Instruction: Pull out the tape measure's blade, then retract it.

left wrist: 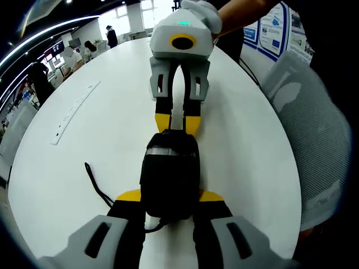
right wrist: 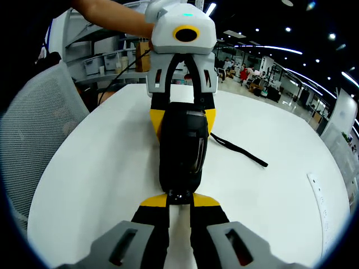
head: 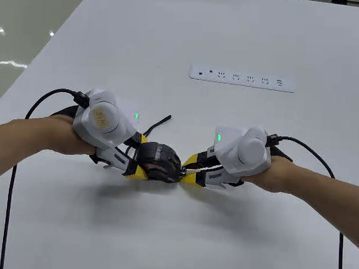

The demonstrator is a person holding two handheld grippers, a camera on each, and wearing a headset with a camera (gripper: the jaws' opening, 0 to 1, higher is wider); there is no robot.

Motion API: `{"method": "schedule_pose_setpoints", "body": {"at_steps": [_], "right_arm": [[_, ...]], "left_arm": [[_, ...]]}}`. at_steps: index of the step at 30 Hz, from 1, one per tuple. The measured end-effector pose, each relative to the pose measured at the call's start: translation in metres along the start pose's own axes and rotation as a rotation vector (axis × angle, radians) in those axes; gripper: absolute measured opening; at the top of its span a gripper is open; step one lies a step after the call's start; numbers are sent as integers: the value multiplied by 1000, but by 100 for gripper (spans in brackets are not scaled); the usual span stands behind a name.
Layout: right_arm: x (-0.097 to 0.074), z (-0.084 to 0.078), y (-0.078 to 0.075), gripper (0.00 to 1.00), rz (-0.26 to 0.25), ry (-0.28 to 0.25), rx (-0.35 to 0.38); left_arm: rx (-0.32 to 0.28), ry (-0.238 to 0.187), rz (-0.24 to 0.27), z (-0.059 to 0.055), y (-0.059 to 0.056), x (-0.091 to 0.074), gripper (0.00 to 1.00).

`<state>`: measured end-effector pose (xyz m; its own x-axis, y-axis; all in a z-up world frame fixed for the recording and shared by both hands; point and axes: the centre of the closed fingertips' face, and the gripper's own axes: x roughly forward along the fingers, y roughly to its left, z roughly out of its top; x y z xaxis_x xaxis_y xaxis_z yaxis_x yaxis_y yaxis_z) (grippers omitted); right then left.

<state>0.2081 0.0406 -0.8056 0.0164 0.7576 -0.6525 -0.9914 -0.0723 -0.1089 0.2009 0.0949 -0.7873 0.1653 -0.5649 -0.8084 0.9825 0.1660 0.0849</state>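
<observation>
The black tape measure (head: 159, 162) is held just above the white table (head: 171, 45), between the two grippers. My left gripper (head: 143, 157) is shut on its case, with the yellow tips on either side of the body (left wrist: 169, 174). My right gripper (head: 189, 169) faces it nose to nose and is shut on the end of the blade (right wrist: 179, 197) right at the case mouth (right wrist: 182, 145). Only a very short piece of pale blade (left wrist: 178, 119) shows between the right gripper's yellow tips. The black wrist strap (head: 157, 125) trails over the table behind the case.
A white power strip (head: 241, 77) lies flat farther back on the table. A grey mesh chair (left wrist: 314, 129) stands at the table's edge. Black cables (head: 12, 182) run from both grippers along the table.
</observation>
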Motion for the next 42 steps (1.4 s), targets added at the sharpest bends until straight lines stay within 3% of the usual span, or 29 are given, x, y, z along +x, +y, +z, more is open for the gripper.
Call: {"method": "schedule_pose_setpoints", "body": {"at_steps": [42], "right_arm": [[-15, -8, -1, 12, 13, 23, -11]], "left_arm": [[-14, -2, 9, -3, 1, -2, 27]]}}
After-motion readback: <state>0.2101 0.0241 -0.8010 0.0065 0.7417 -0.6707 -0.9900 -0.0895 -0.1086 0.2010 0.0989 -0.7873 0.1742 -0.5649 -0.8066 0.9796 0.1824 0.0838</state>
